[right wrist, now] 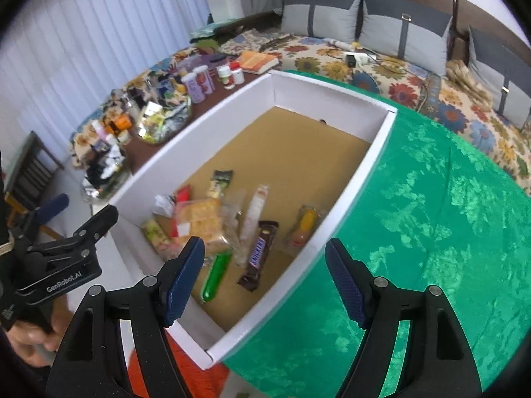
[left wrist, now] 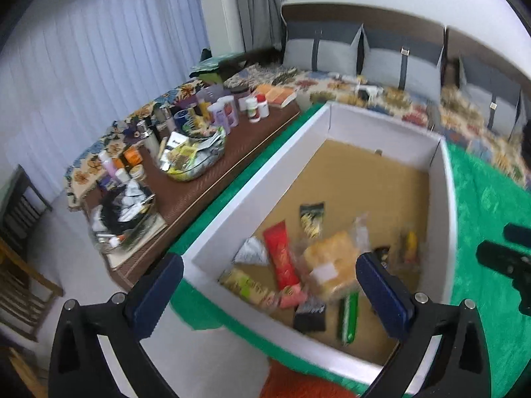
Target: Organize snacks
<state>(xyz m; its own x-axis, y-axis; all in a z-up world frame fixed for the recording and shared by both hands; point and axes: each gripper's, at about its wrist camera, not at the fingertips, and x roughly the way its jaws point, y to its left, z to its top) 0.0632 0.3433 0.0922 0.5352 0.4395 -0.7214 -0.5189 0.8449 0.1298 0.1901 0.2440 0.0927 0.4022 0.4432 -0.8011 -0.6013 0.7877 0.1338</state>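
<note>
Green patterned cloth [right wrist: 415,232] covers the surface that carries a white-walled box [right wrist: 348,199] with a brown floor, and that box serves as the landmark. Beyond its far wall runs a bed with a floral cover [right wrist: 332,63] and grey cushions [right wrist: 318,13] against the headboard. Along the box's left wall stands a brown bench [left wrist: 212,179] crowded with bottles, jars and a glass bowl [left wrist: 195,162] of packets. Snacks lie bunched at the near end of the box floor: a pack of yellow crackers [right wrist: 200,219], a Snickers bar [right wrist: 259,255], a green tube [right wrist: 217,273], a red packet [left wrist: 282,255] and an orange-and-yellow wrapped snack [right wrist: 305,225] close to the right wall. The far half of the floor is bare brown. The left tongs [left wrist: 268,295] hang wide apart over the near left corner, one finger outside the wall and one above the snacks, holding nothing. The right tongs [right wrist: 265,278] also stand wide and empty, straddling the right wall near the Snickers bar. Motion blur softens the left view.
</note>
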